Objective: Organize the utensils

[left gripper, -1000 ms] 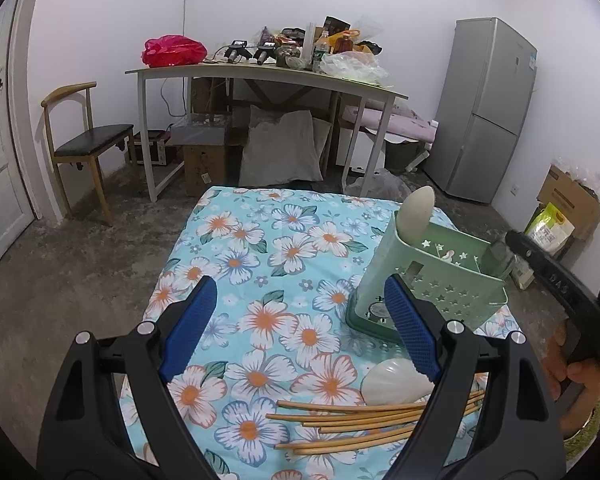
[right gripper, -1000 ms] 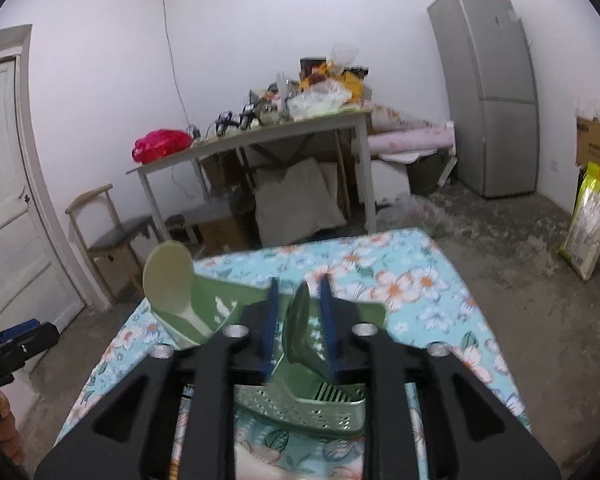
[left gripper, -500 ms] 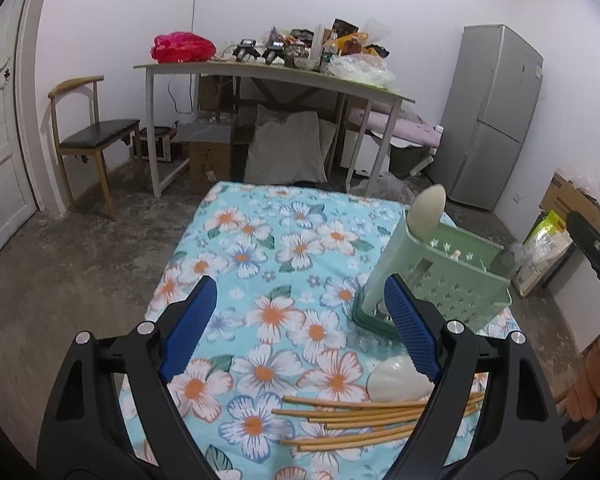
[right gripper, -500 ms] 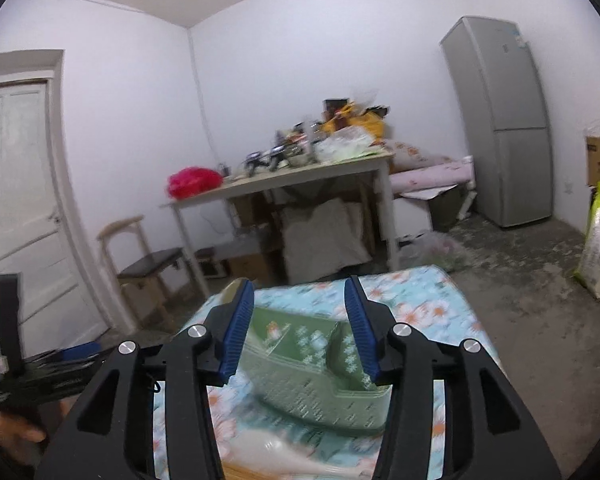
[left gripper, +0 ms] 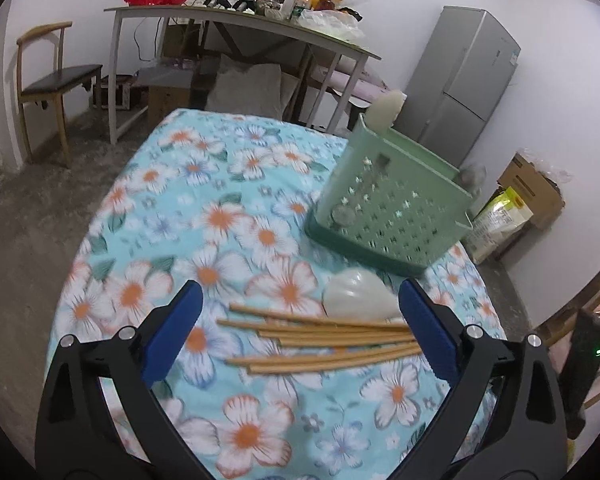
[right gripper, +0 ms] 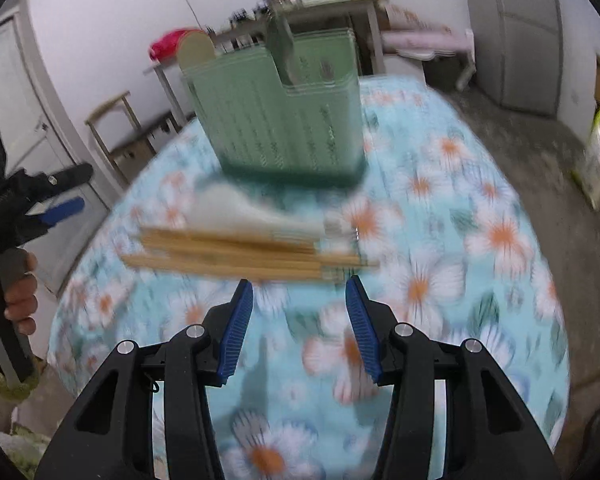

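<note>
A bundle of bamboo chopsticks (left gripper: 324, 340) lies on the floral tablecloth (left gripper: 220, 220), with a white spoon (left gripper: 356, 294) just behind it. A green perforated utensil basket (left gripper: 392, 216) stands further back and holds a pale spoon (left gripper: 386, 108) and a darker one (right gripper: 282, 54). My left gripper (left gripper: 296, 332) is open, its blue pads straddling the chopsticks from above. My right gripper (right gripper: 300, 320) is open and empty, just short of the chopsticks (right gripper: 240, 254), with the basket (right gripper: 280, 128) beyond. The right wrist view is blurred by motion.
A cluttered grey table (left gripper: 240, 20), a wooden chair (left gripper: 52, 76) and a grey fridge (left gripper: 468, 88) stand behind the bed-like surface. A cardboard box (left gripper: 536, 188) and a yellow bag (left gripper: 496, 224) sit at the right. The left hand-held gripper (right gripper: 40, 208) shows in the right wrist view.
My right gripper has opened, leaving the darker spoon in the basket, then pulled back and tilted down toward the chopsticks. My left gripper has moved forward and down over the chopsticks.
</note>
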`<state>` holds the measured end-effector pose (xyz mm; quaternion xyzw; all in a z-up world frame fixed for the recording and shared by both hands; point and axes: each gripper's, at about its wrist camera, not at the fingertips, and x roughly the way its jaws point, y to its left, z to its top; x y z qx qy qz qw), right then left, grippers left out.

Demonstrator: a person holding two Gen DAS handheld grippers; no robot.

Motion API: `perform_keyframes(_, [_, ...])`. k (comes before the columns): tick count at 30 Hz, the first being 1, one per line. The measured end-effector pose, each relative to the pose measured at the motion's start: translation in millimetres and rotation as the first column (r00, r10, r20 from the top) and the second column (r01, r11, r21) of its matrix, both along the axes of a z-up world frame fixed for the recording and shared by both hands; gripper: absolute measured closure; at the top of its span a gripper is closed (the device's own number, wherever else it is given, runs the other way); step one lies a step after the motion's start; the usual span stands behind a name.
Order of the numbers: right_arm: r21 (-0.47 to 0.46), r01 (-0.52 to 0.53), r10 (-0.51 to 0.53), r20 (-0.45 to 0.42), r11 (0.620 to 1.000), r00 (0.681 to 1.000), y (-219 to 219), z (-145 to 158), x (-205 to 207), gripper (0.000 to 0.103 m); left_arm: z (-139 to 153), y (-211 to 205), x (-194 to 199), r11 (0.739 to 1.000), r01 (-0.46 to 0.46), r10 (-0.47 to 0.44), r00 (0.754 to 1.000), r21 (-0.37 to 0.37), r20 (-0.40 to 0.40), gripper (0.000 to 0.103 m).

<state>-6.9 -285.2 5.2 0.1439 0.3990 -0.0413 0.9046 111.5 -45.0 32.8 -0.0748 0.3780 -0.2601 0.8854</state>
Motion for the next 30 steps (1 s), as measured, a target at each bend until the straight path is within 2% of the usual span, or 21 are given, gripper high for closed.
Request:
perform_keyframes(3, [0.020,0.006,-0.005,-0.039,1.000,0.999,8,-12,-1,0.056,-6,4,-8,1.000,0.001,-0.001,1.000,-0.028,0.007,0.008])
perform_keyframes(9, [0.025,-0.005,0.006,-0.033,1.000,0.999,16,-9,16,0.056,-10,5,-5,0.998,-0.012,0.011,1.000,-0.059,-0.016,0.008])
perform_keyframes(12, [0.016,-0.017,0.018,-0.022,1.000,1.000,18,-7,25,0.056,-12,-1,-1,0.999,0.027,-0.027,1.000,-0.025,0.007,0.008])
perform_keyframes(14, [0.018,-0.020,0.020,-0.010,1.000,1.000,17,-5,32,0.056,-16,-10,8,0.999,0.040,-0.040,0.999,0.030,0.000,0.008])
perform_keyframes(16, [0.033,-0.024,0.024,0.002,0.999,1.000,16,-4,42,0.058,-20,-15,14,0.997,0.050,-0.050,0.999,0.054,-0.006,0.008])
perform_keyframes(19, [0.108,-0.056,0.054,0.017,0.993,0.998,8,-1,63,0.060,-27,-24,21,0.996,0.049,-0.050,0.999,0.077,0.013,0.009])
perform_keyframes(22, [0.157,-0.116,0.117,0.004,0.981,0.993,7,-5,92,0.060,-35,-36,21,0.988,0.052,-0.058,0.997,0.143,0.042,0.009])
perform_keyframes(26, [0.176,-0.186,0.192,-0.015,0.967,0.981,11,-13,128,0.060,-50,-45,22,0.967,0.049,-0.064,0.997,0.249,0.050,0.032])
perform_keyframes(28, [0.189,-0.207,0.216,-0.030,0.960,0.976,11,-18,143,0.060,-58,-41,26,0.966,0.045,-0.052,0.998,0.256,0.023,0.044])
perform_keyframes(30, [0.215,-0.238,0.255,-0.053,0.947,0.966,13,-26,157,0.060,-66,-34,31,0.972,0.043,-0.039,0.999,0.232,-0.021,0.057])
